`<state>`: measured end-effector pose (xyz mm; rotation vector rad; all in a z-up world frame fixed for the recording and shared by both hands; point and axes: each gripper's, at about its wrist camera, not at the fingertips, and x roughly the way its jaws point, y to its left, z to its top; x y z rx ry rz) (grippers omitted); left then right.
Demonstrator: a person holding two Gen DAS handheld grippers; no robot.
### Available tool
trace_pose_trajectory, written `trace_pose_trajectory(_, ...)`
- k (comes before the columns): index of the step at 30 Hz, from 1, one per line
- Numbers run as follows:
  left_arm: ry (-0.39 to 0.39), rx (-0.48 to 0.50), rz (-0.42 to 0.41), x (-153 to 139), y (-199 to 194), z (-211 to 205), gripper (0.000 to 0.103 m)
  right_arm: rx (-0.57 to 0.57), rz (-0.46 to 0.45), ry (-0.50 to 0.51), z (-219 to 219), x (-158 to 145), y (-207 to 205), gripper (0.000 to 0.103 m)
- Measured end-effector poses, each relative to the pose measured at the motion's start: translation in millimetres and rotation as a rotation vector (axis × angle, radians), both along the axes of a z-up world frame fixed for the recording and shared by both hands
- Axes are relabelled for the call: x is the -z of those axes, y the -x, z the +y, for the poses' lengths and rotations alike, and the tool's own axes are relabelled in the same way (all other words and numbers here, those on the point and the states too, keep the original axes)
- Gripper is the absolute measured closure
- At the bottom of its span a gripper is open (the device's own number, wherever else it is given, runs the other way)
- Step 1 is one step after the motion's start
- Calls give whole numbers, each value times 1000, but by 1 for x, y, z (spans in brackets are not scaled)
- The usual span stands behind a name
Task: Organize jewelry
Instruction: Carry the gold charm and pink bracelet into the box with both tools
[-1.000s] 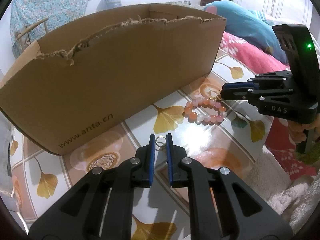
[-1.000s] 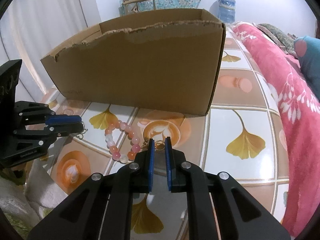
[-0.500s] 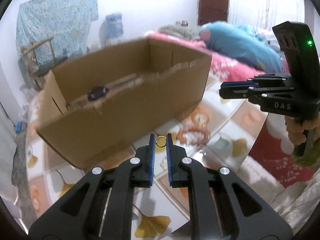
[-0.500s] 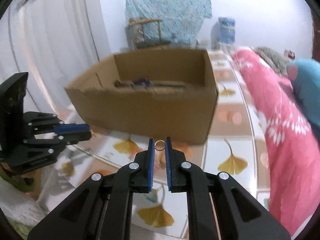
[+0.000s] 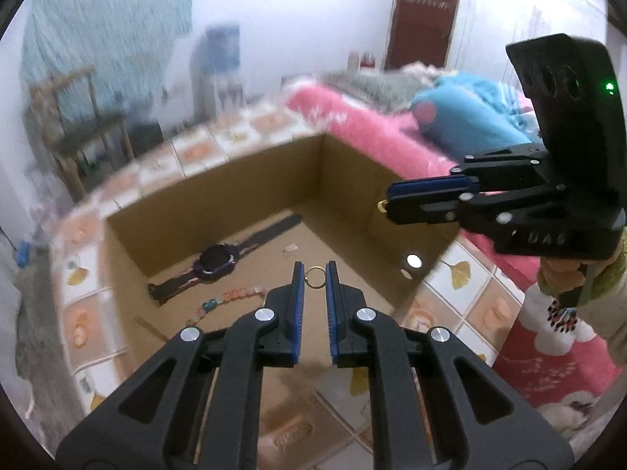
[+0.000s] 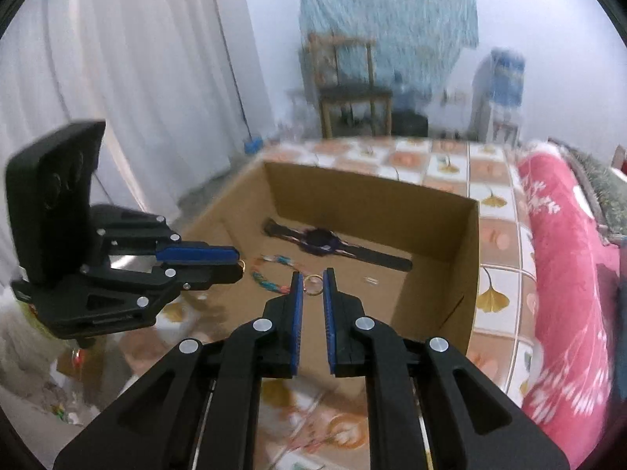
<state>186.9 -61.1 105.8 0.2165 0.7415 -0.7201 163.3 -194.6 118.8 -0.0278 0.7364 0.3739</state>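
Your left gripper, seen from its own wrist camera, has its two black arms with blue pads nearly pressed together, pinching a small gold metal ring at the fingertips. It hangs above an open brown cardboard box that sits on a tabletop tiled with orange and ginkgo-leaf patterns. On the box floor lie a dark wristwatch with a long black strap and a string of pink and teal beads, just beside each other. At the right, your right gripper points left over the box's edge, blue pads together with a glint of gold at the tip. A hand in a pale sleeve holds its grip. A pink patterned blanket lies beyond the box.

From the right wrist camera, your right gripper also has its pads drawn close, clamping a second small gold ring between the tips, above the near wall of the same box. The watch rests toward the far wall, and the beads lie nearer, left of the ring. Your left gripper enters from the left, pads together, with its ring showing at the tip.
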Motion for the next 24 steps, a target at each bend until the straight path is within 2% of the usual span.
trace_pose_trajectory(2, -44, 2, 119, 11, -38, -13, 93, 0, 103, 24, 0, 10, -33, 93)
trace_pose_trajectory(7, -122, -12, 286, 44, -92, -31, 93, 14, 314, 58, -8, 46, -86, 93)
trace_pose_trajectory(11, -191, -15, 347, 64, -112, -47, 93, 4, 385, 100, -8, 64, -99, 92)
trace_pose_trajectory(13, -210, -20, 408, 70, -121, -53, 93, -1, 396, 140, -8, 71, -102, 92)
trace_pose_trajectory(17, -261, -34, 383, 71, -124, -62, 93, -22, 409, 195, 0, 78, -102, 92)
trace_pose_trajectory(22, -264, -46, 394, 74, -127, -68, 93, -18, 397, 224, 3, 78, -98, 92)
trace_pose_trajectory(23, -266, -49, 391, 74, -128, -69, 92, -16, 397, 222, 3, 77, -99, 92)
trace_pose_trajectory(24, -269, -56, 387, 74, -128, -69, 86, -13, 397, 220, 2, 76, -99, 92)
